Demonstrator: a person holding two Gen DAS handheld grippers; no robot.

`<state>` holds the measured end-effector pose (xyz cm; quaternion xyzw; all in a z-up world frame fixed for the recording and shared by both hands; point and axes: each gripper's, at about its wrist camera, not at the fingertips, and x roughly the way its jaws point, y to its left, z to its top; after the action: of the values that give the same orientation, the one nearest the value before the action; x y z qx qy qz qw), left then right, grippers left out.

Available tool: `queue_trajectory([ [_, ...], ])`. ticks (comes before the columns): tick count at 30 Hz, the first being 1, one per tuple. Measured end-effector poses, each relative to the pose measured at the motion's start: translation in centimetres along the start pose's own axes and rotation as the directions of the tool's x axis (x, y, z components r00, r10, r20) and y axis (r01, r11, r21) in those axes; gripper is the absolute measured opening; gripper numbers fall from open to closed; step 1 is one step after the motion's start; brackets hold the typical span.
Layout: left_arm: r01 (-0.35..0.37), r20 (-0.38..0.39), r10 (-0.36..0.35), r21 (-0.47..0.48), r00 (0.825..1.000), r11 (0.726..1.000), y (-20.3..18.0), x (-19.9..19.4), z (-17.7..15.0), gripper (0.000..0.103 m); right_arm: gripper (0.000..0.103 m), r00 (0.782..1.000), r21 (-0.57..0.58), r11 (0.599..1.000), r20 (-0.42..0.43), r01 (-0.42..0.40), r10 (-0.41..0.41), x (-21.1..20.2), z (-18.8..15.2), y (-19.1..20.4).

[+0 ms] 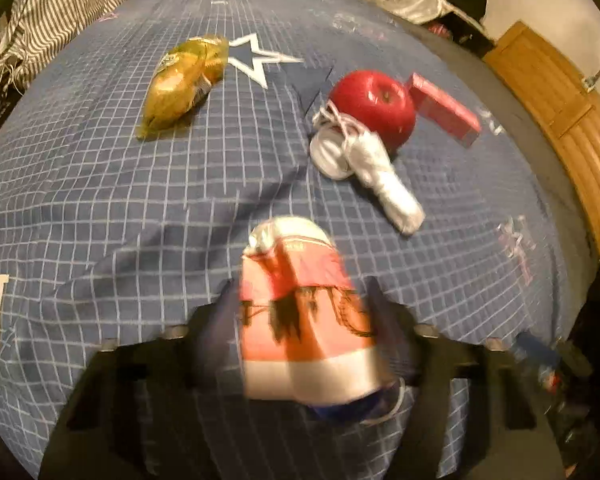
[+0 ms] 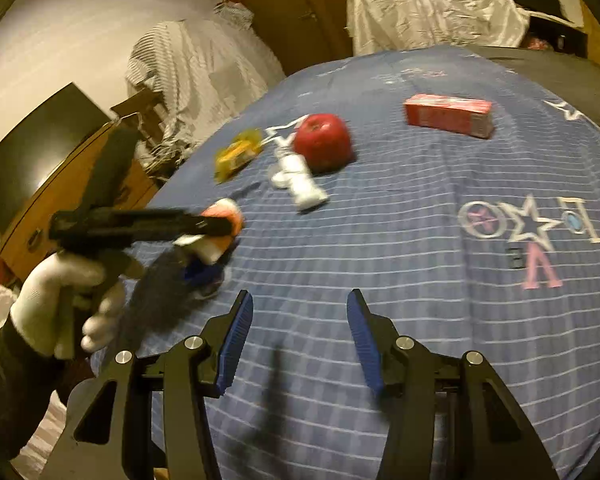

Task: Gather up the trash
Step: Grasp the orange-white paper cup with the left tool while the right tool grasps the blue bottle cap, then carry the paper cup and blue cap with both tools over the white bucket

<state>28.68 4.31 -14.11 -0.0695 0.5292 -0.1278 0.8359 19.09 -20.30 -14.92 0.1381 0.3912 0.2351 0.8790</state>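
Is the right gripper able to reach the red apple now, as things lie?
Probably yes. The right gripper is open and holds nothing, and bare blue bedspread lies between it and the red apple. The white bundle touches the apple's left side only, so a straight approach looks free.

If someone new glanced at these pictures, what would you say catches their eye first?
Probably the shiny red apple in the middle of the blue checked bedspread, with a white wrapper touching it and a red box just behind. Next, the left claw, shut on a pink-and-white packet, blurred; the right claw is open and empty.
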Motion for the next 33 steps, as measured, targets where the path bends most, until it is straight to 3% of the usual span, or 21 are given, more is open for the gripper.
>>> queue_trajectory([
  [5, 0.065, 0.074, -0.060, -0.058, 0.995, 0.996, 1.4, -2.0, -0.3, 0.047, 0.051, 0.997, -0.100, 0.993, -0.038, -0.064, 0.061, 2.0, 0.5, 4.5],
  [10, -0.019, 0.149, 0.029, -0.072, 0.988, 0.997, 3.0, -4.6, -0.4, 0.047, 0.051, 0.994, -0.173, 0.981, -0.078, -0.085, 0.072, 5.1, 1.5, 8.0],
  [18, -0.175, 0.124, 0.166, 0.064, 0.978, 0.983, 4.2, -5.2, -2.4, 0.047, 0.051, 0.989, -0.297, 0.954, -0.132, 0.030, -0.073, 9.7, 3.1, 11.0],
  [25, -0.188, 0.090, 0.181, 0.081, 0.979, 0.979, 5.2, -3.5, -3.5, 0.052, 0.049, 0.976, -0.357, 0.930, -0.158, 0.086, -0.150, 11.7, 2.6, 11.3],
  [29, -0.213, 0.080, 0.204, 0.111, 0.976, 0.971, 5.0, -2.9, -3.9, 0.056, 0.041, 0.973, -0.372, 0.922, -0.150, 0.107, -0.173, 11.9, 2.4, 11.3],
  [33, -0.220, 0.127, 0.208, 0.085, 0.970, 0.972, 5.1, -3.2, -4.8, 0.053, 0.040, 0.980, -0.348, 0.930, -0.109, 0.121, -0.168, 11.0, 2.1, 10.8],
])
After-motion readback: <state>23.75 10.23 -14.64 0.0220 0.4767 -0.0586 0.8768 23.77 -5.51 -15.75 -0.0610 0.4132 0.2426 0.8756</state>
